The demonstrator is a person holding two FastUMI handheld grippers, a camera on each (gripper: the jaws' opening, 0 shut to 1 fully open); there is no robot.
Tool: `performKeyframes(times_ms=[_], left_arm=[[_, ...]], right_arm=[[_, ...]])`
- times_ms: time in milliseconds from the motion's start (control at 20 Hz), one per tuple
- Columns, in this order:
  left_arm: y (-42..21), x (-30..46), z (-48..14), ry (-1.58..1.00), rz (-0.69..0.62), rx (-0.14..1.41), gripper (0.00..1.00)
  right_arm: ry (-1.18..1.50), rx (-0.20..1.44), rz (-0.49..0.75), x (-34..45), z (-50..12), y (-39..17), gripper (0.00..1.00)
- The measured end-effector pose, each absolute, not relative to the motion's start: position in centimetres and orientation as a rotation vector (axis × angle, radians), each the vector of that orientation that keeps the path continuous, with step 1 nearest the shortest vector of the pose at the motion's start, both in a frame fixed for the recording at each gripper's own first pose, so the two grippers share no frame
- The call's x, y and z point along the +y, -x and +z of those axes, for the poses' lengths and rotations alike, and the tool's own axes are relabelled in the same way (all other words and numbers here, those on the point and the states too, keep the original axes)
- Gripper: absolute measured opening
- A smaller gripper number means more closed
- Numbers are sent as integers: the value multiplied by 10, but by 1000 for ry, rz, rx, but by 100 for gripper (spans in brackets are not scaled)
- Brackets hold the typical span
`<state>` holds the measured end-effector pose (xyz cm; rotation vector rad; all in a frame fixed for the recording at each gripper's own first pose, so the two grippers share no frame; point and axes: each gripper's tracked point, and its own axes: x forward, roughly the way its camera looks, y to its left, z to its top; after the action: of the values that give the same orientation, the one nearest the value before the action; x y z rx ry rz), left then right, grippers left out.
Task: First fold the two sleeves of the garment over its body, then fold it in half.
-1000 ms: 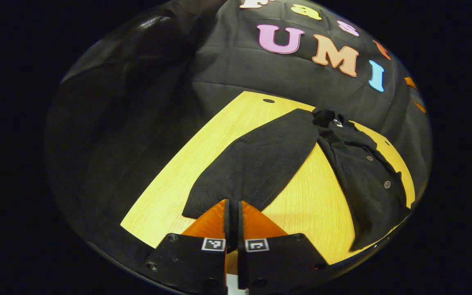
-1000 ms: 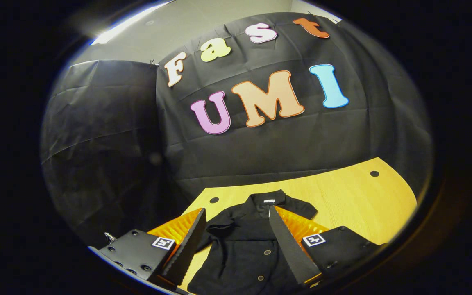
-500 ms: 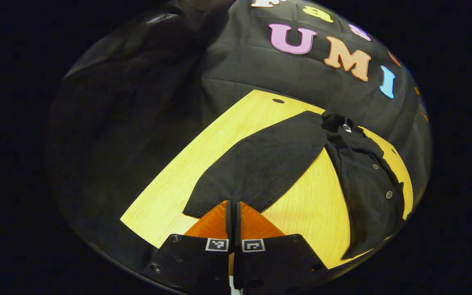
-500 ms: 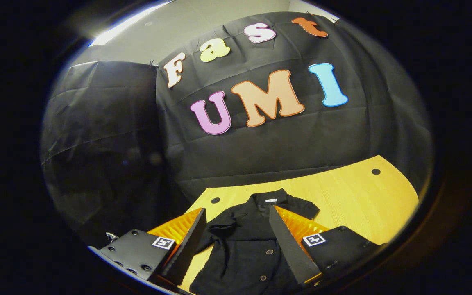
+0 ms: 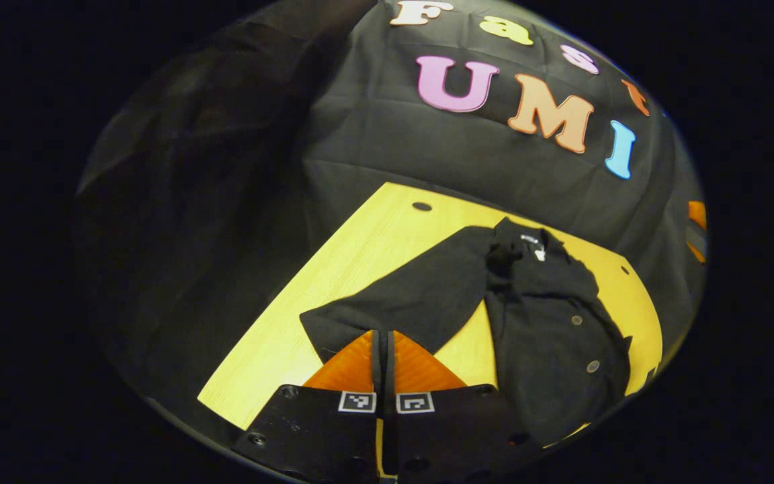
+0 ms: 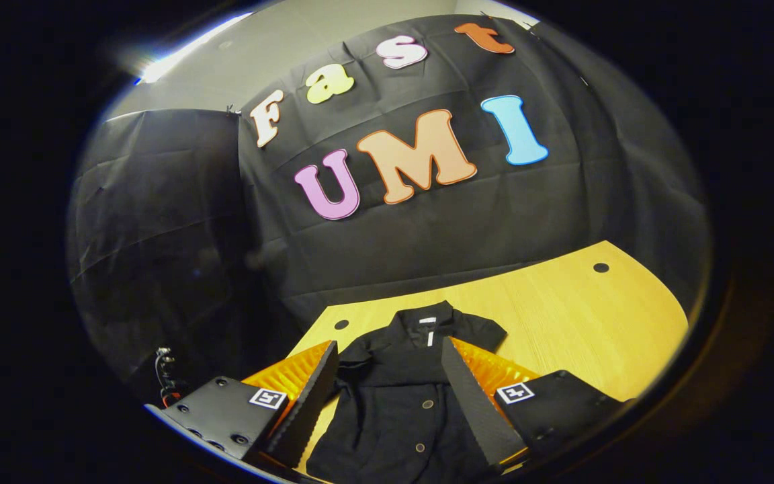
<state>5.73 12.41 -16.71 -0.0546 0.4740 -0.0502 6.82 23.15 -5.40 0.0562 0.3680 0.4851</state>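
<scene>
A black garment (image 5: 548,323) lies on the wooden table (image 5: 360,255).

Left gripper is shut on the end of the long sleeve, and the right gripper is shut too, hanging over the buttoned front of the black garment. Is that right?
Not quite. The right gripper is open: in the right gripper view its fingers stand wide apart, with the buttoned front of the black garment between them. The rest holds: in the left gripper view the left gripper is shut on the long sleeve.
</scene>
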Motion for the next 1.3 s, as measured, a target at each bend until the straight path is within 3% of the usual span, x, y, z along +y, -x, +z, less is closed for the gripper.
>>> performKeyframes(times_ms=[200,250,300,350,400,450,500,650,1200,1300], left_arm=[[-81,73,-136,5,-122,417,0],[-86,58,-128,10,-142,401,0],[-92,41,-118,20,-162,383,0],[-98,25,-109,26,-182,363,0],[-103,10,-100,28,-199,342,0],[-109,-6,-94,26,-219,326,0],[-113,-22,-88,16,-238,313,0],[-125,-68,-79,-24,-298,289,0],[-133,-230,-96,-56,-522,318,0],[-132,-247,-106,-49,-545,340,0]], right_arm=[[-40,359,461,204,-49,-72,97],[-43,364,460,198,-50,-72,92],[-46,367,459,192,-51,-73,97],[-47,370,456,185,-51,-74,92],[-47,375,455,178,-52,-75,97],[-45,380,453,172,-52,-76,92],[-40,386,450,165,-54,-77,97],[-35,400,457,151,-55,-79,97],[-82,448,441,106,-61,-71,96],[-91,462,438,101,-66,-66,92]])
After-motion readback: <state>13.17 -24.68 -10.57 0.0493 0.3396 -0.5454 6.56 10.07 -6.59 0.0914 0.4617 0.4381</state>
